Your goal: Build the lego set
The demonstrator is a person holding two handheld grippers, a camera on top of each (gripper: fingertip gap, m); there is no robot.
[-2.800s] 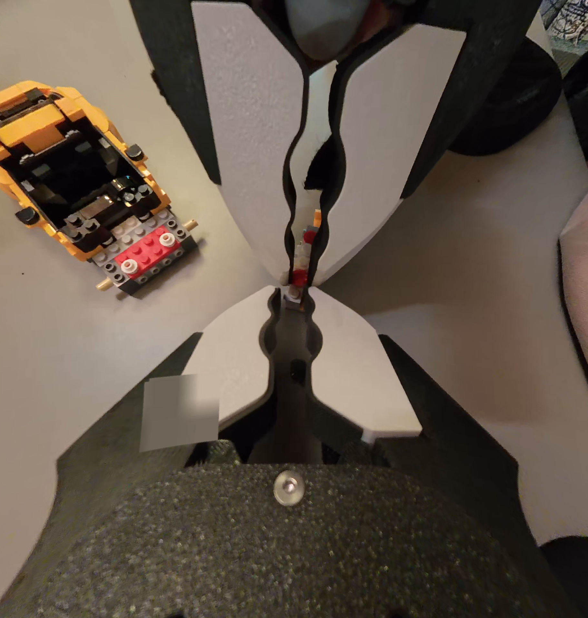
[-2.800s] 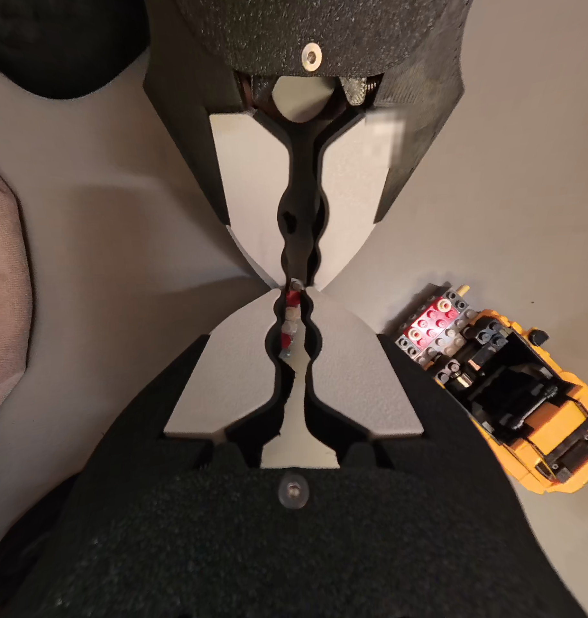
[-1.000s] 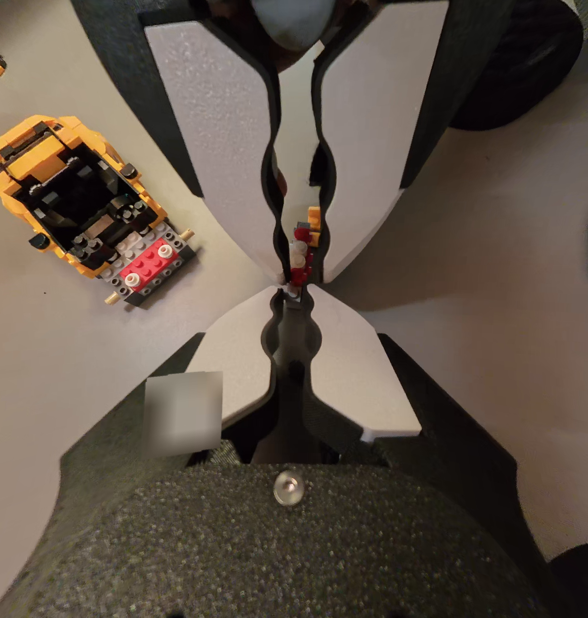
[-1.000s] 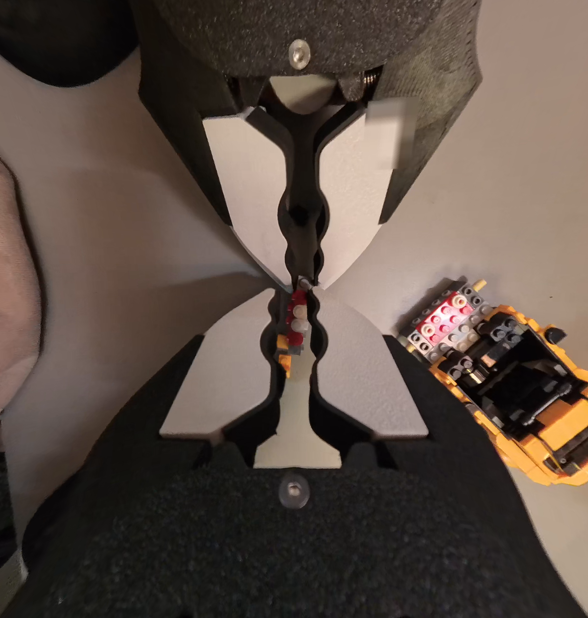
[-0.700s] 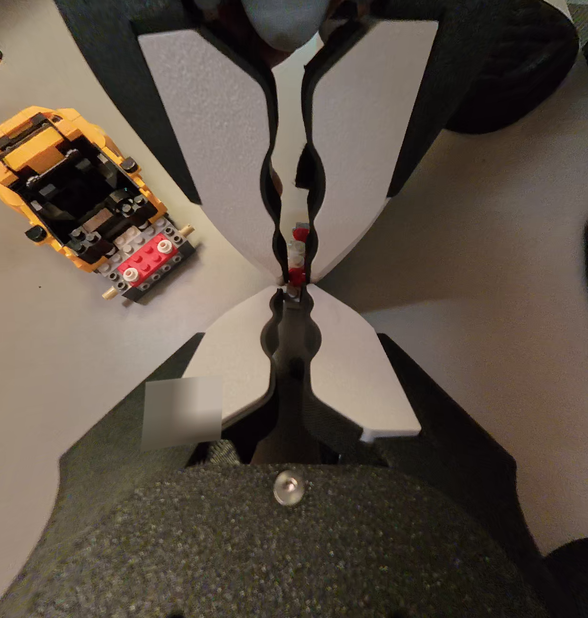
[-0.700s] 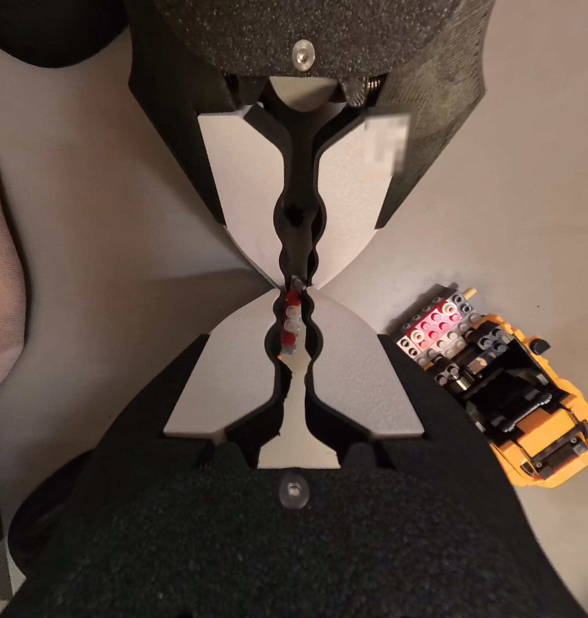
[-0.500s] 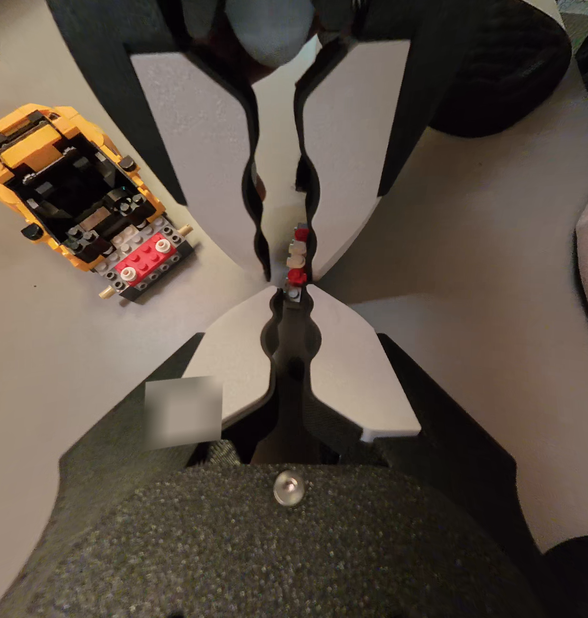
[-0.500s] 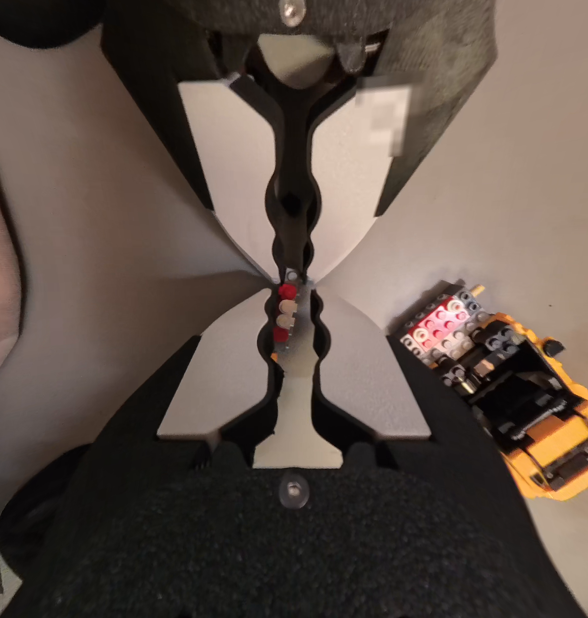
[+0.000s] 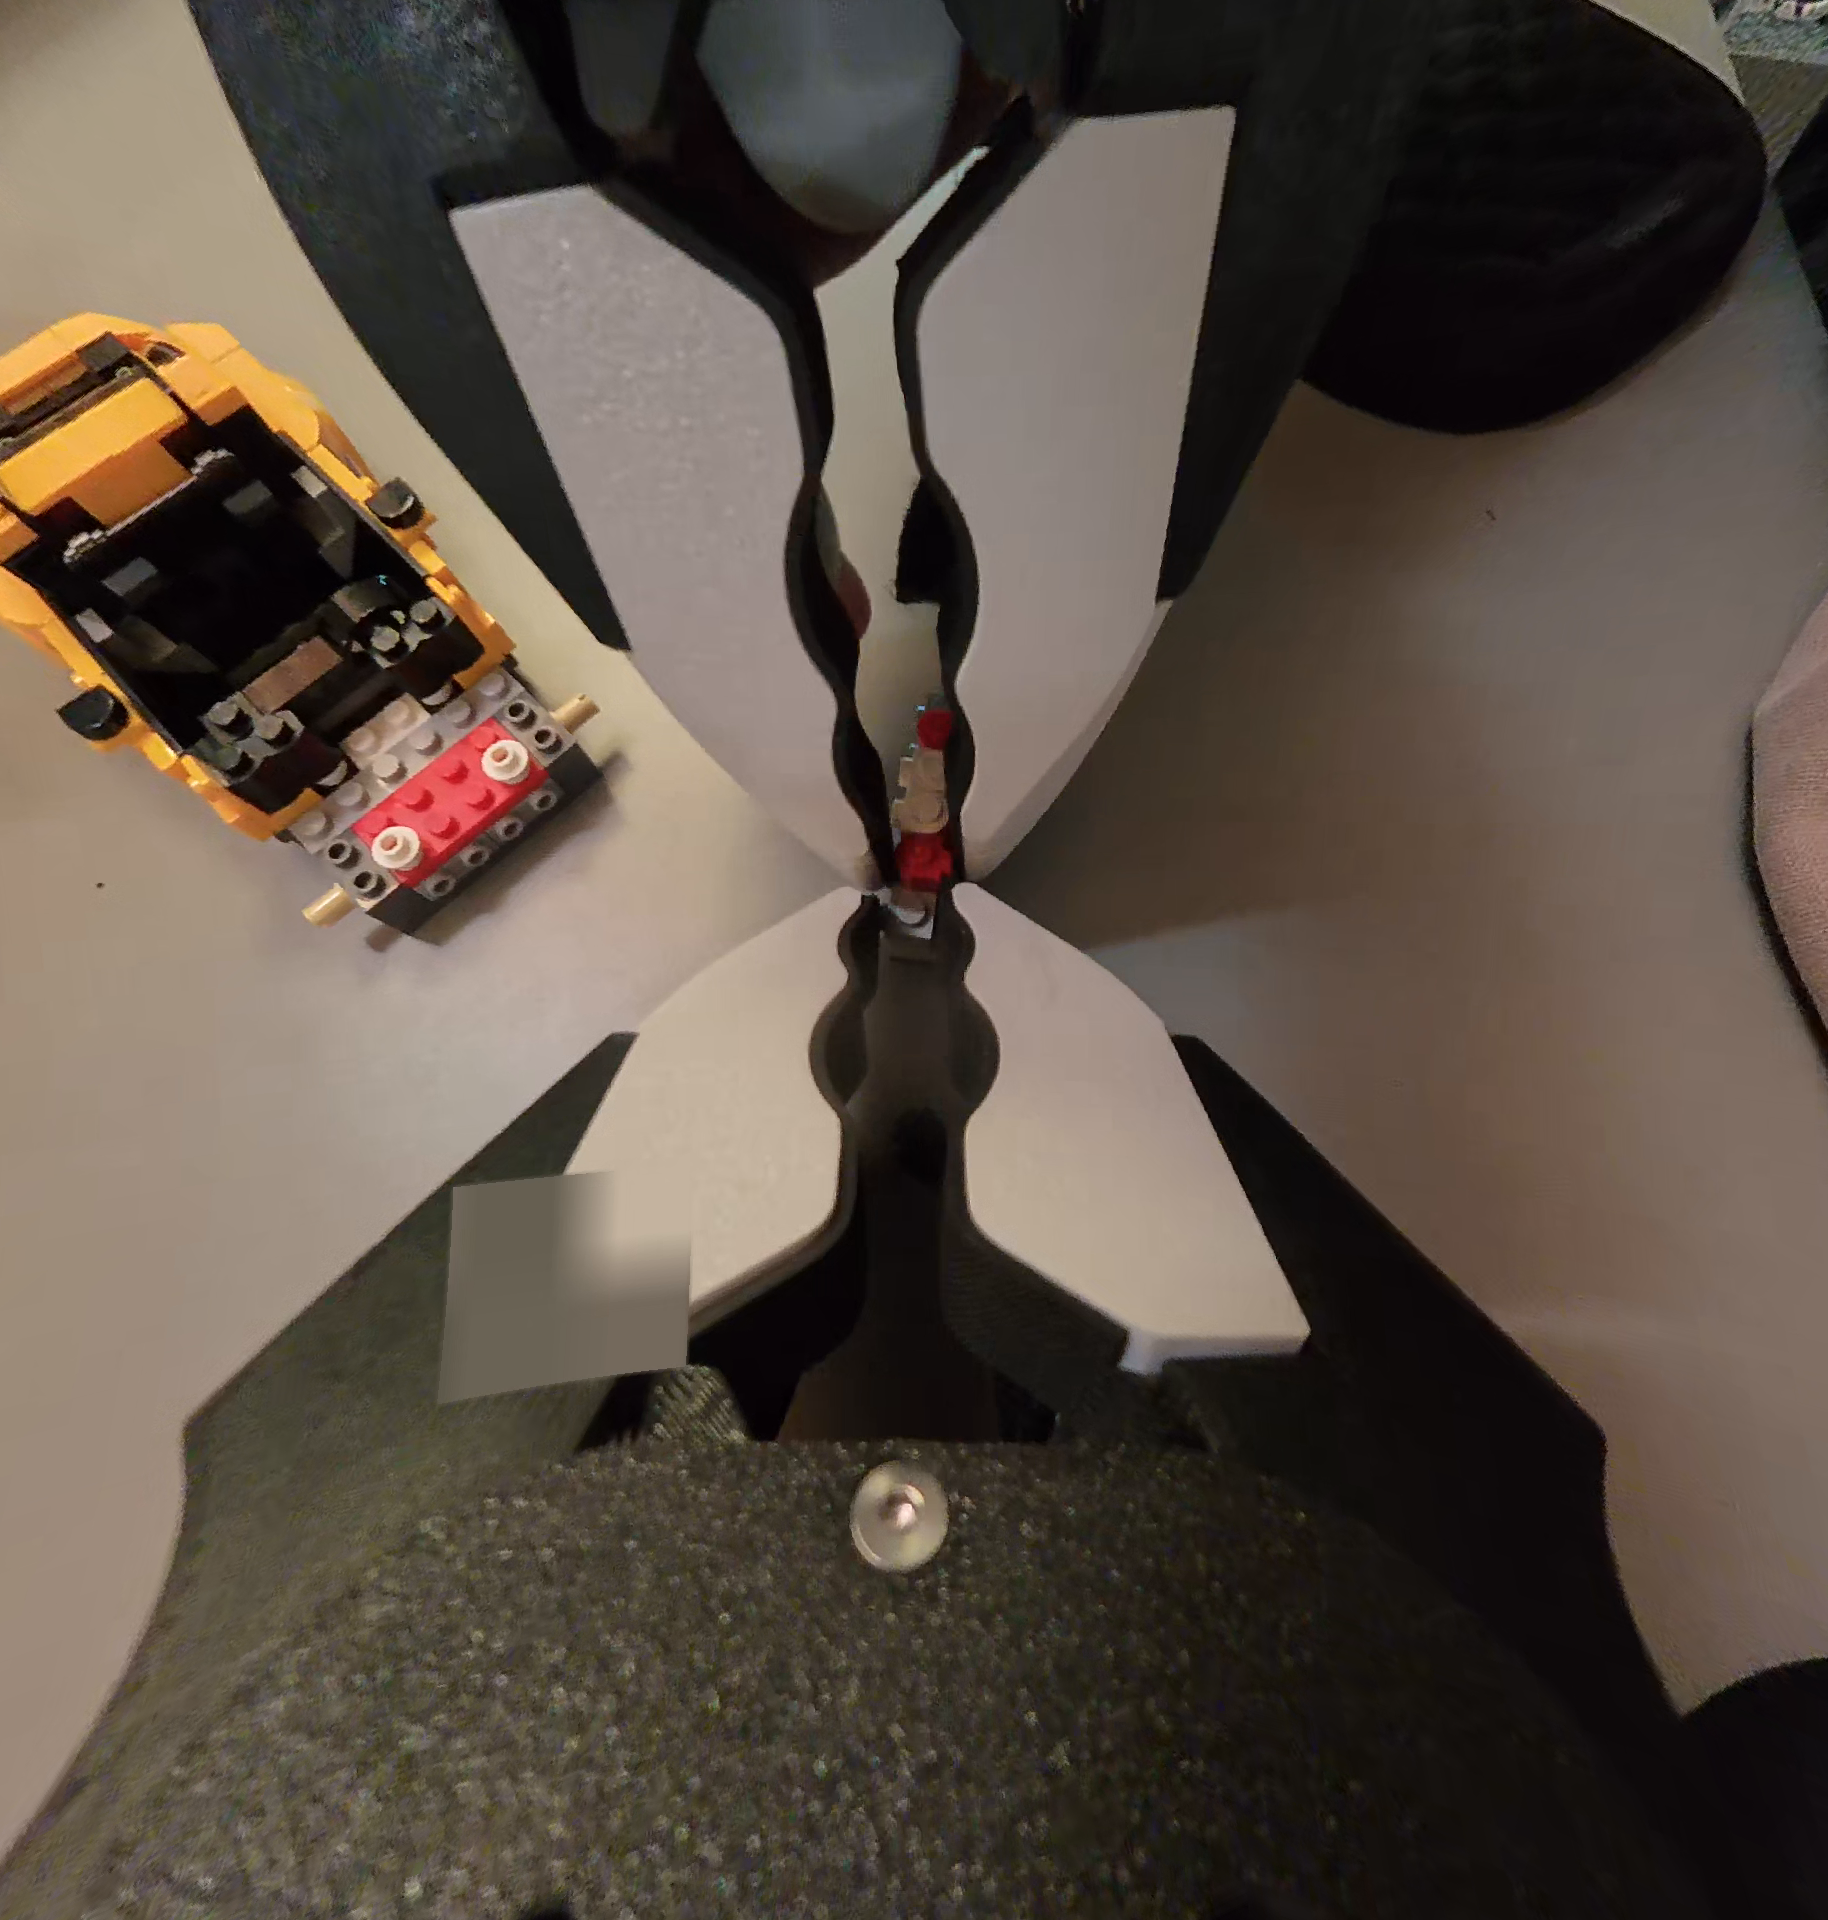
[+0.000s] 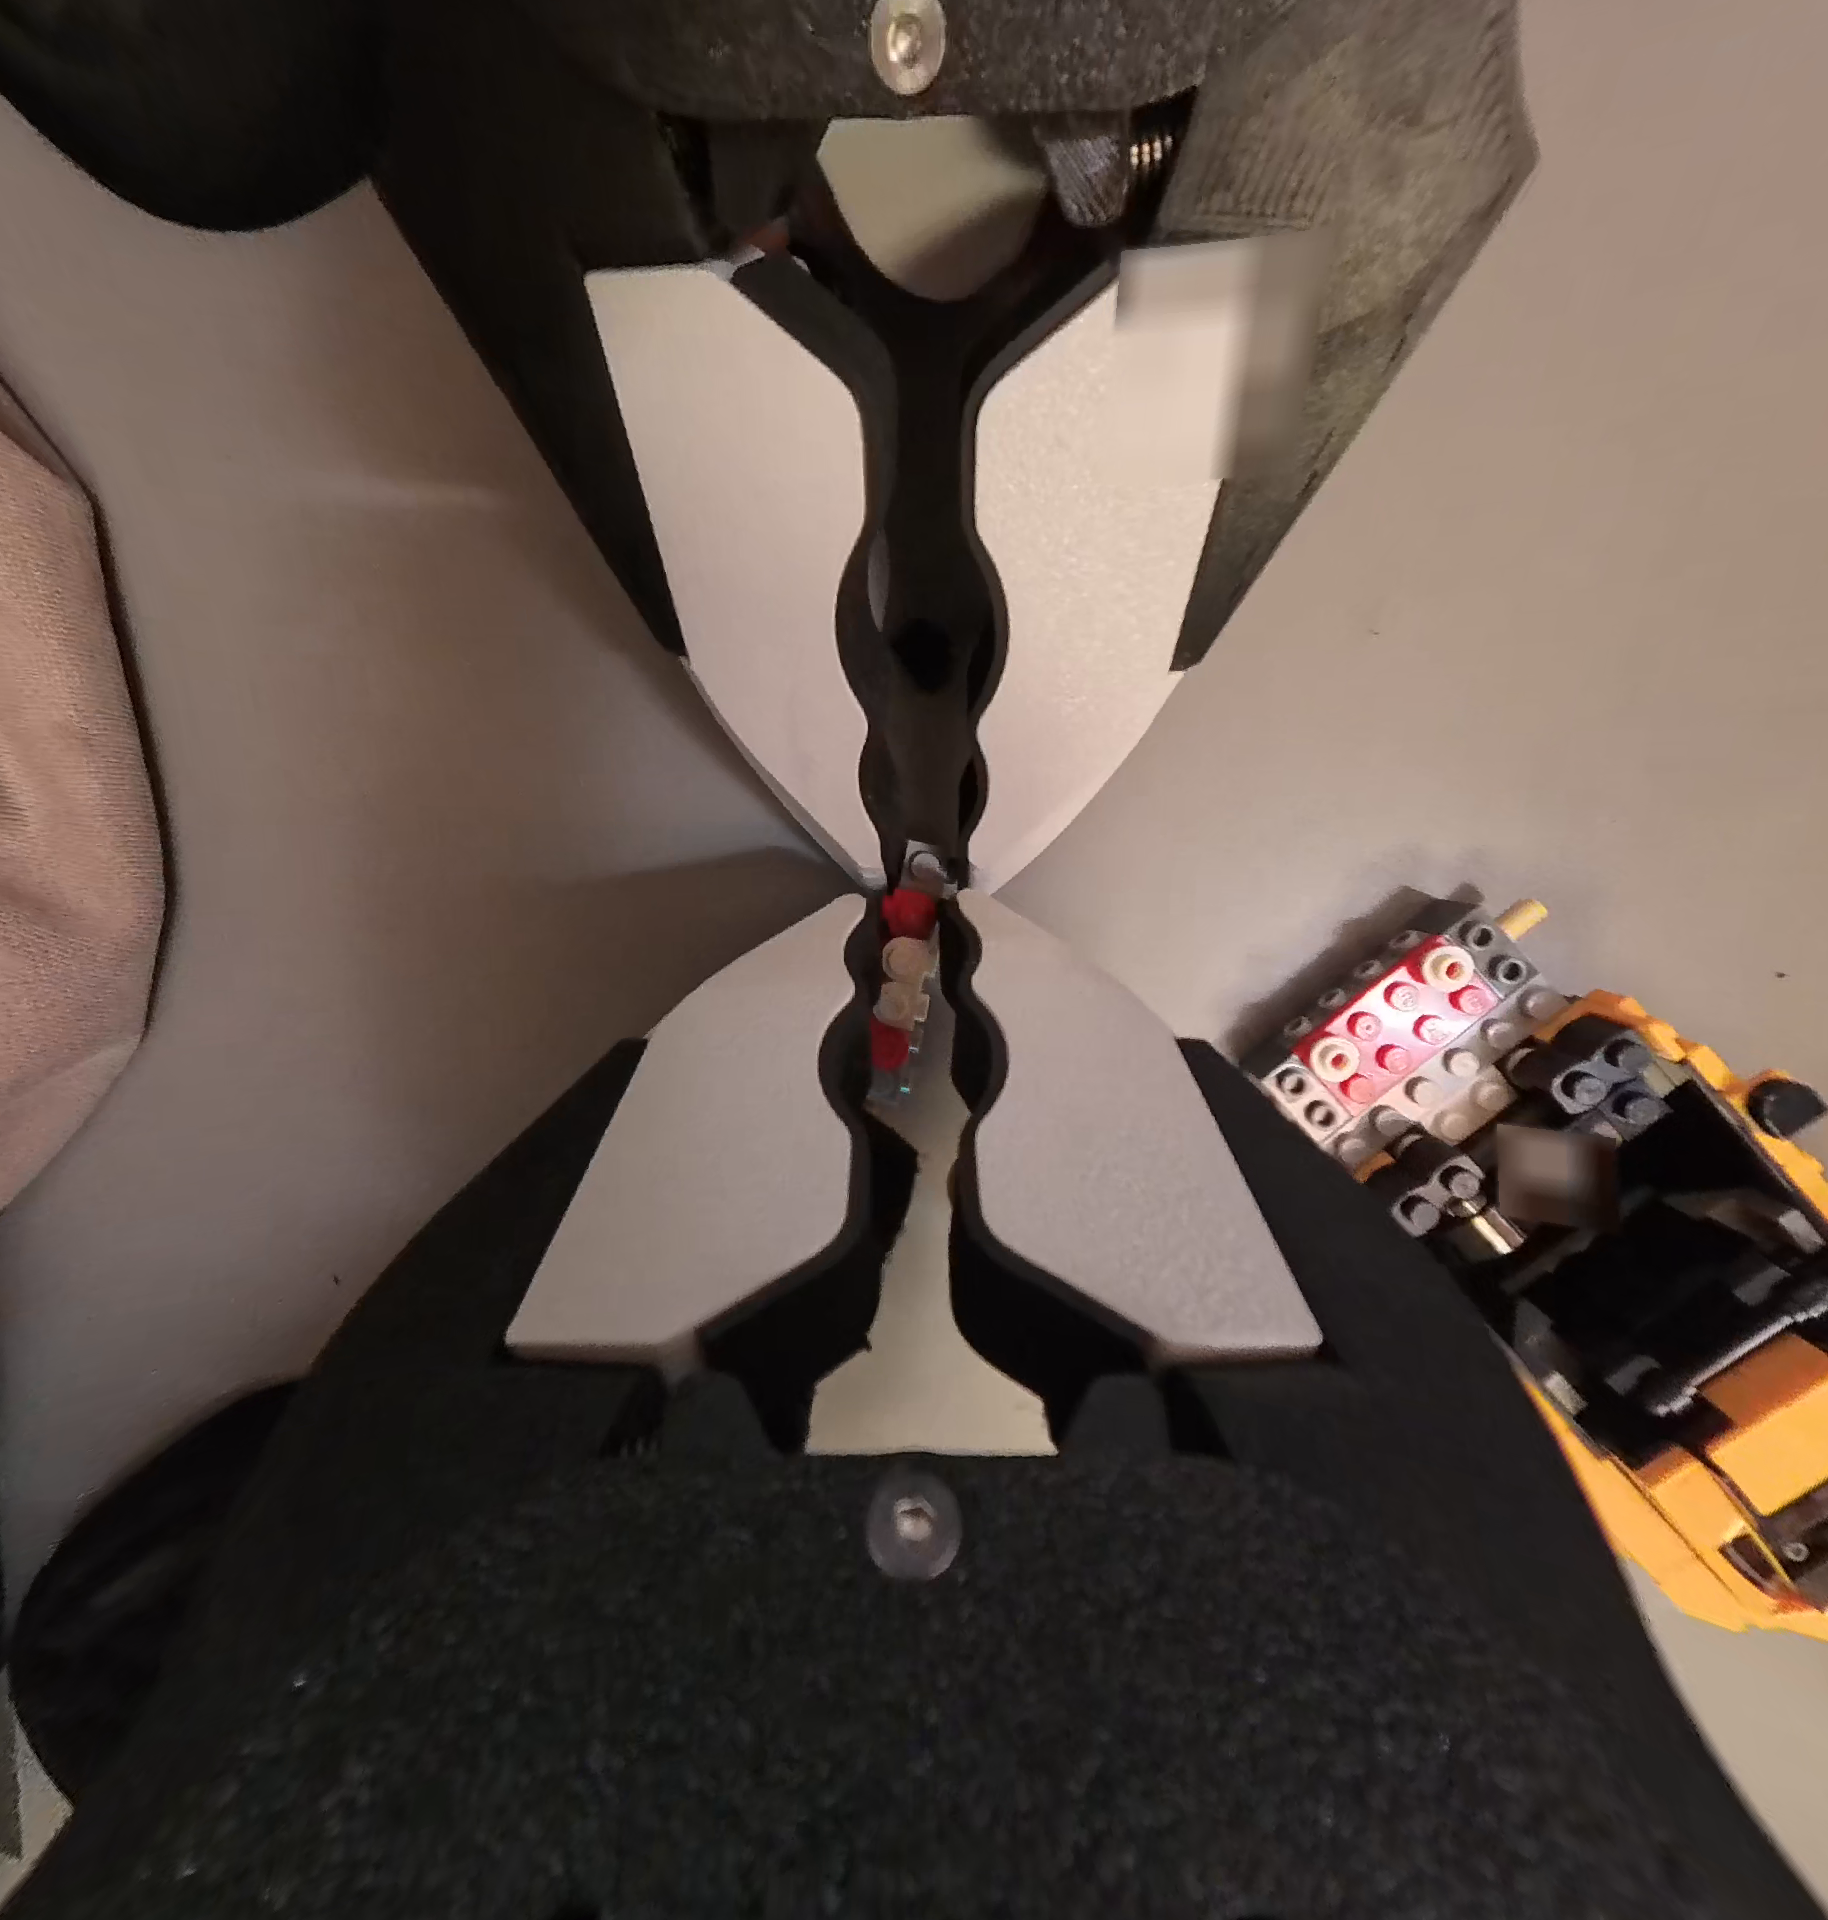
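Red-and-tan brick strip (image 10: 902,992) now sits pinched again in the right claw (image 10: 915,914) after it briefly spread, the left claw (image 9: 915,914) pinching its grey end: regripped for mounting.

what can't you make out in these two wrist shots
- Small brick strip: both views, mostly sandwiched between the right gripper fingers; its full shape is hidden.
- Left gripper: its tips cover the strip's end.
- Yellow car: right wrist view, front cut off by the edge, a blurred patch inside.
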